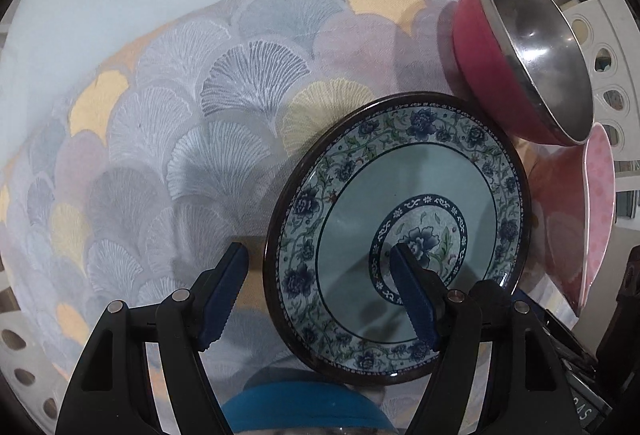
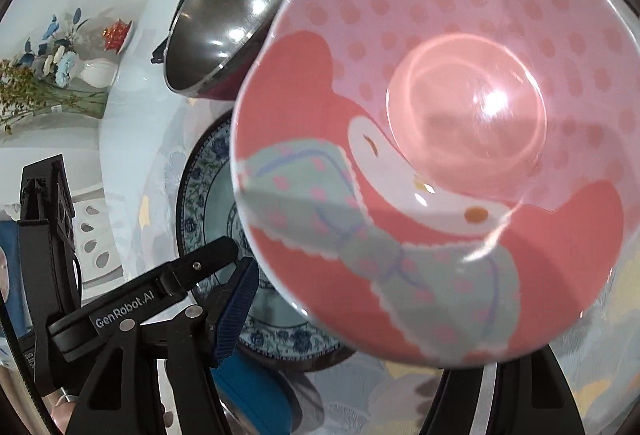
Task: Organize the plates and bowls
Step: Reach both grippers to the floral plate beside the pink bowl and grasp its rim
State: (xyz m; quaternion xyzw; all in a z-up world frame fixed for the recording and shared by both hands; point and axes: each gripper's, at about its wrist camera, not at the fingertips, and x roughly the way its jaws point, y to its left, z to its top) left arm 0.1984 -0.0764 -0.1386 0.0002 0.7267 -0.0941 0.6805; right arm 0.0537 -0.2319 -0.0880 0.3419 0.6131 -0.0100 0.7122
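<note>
Now the left gripper (image 1: 320, 291), jaws unclenched, straddles the near rim of the round blue-floral ceramic plate (image 1: 400, 235); whether the right gripper's jaws grasp the pink dotted bowl (image 2: 440, 139) is unclear.

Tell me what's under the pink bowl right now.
Under the pink bowl, part of the blue floral plate shows on the patterned cloth. The bowl covers the rest of the plate and the cloth beyond.
</note>
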